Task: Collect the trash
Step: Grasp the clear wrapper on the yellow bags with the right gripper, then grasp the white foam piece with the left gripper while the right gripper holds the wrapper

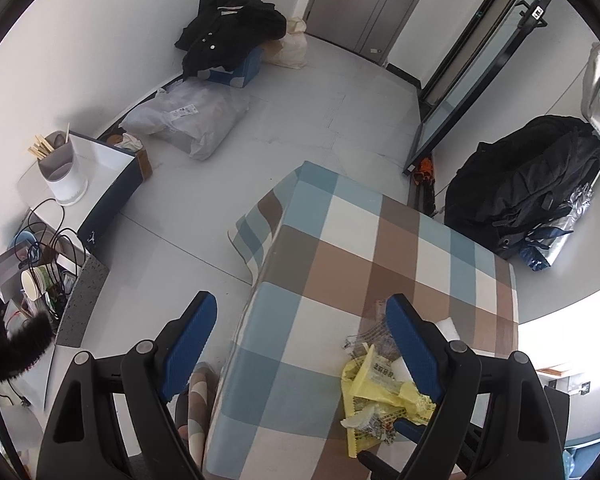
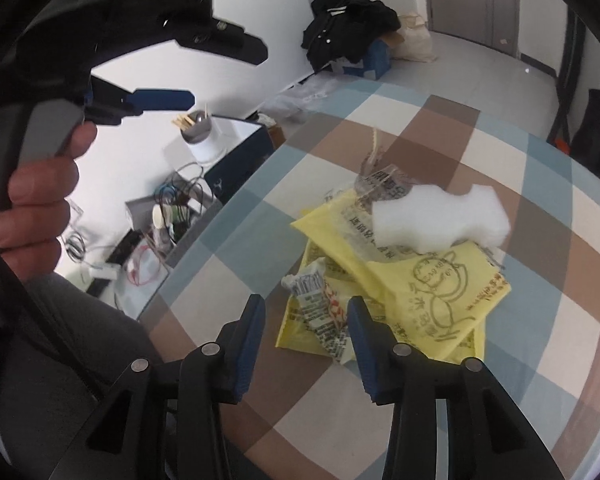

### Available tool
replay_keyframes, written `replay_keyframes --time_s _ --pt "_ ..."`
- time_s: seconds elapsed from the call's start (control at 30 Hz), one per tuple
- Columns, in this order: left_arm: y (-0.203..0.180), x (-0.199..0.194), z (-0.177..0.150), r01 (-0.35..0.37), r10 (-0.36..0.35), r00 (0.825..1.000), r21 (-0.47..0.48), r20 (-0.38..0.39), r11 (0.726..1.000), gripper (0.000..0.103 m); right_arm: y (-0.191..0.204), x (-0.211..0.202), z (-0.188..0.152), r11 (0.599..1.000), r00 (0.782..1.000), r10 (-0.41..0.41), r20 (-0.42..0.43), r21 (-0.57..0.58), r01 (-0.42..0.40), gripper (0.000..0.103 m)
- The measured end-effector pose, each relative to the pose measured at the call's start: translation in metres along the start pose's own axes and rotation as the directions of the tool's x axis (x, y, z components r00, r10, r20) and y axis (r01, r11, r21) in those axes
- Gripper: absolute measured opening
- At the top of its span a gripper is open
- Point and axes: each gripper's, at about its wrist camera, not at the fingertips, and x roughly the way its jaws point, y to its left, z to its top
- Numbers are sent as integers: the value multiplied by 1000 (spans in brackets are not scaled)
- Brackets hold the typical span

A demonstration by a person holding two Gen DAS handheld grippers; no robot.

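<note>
both the left gripper (image 1: 300, 320) and right gripper (image 2: 306, 320) gape wide, empty, while the sponge (image 2: 440, 216) hides part of the yellow bags (image 2: 440, 300).

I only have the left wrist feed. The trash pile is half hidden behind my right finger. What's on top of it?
Observer: A white foam piece lies on the yellow bags.
Operator: Where's the right gripper?
Observer: The right gripper is open, with a crumpled printed wrapper between its fingers, not yet pinched.
Operator: And mine, from that side?
Observer: The left gripper is open, off the checked table edge.
</note>
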Motion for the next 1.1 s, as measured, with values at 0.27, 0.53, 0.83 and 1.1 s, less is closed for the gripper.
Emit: replay_keyframes --time_s 0.27,0.53,0.83,1.1 --pt "13 4 -2 -17 17 1000 -6 -17 1000 84 4 19 1 997 996 -83 -41 -6 83 17" --pt "9 2 0 27 -27 1000 -7 -12 1000 84 2 -7 -4 1000 1000 0 21 -3 0 9" --pt "-34 -6 -3 162 -168 985 125 40 979 84 -13 -30 -21 998 998 54 37 42 -55 9" --pt "-81 11 -15 188 -192 981 279 -13 942 84 -64 -60 -34 985 995 38 97 164 -54 9"
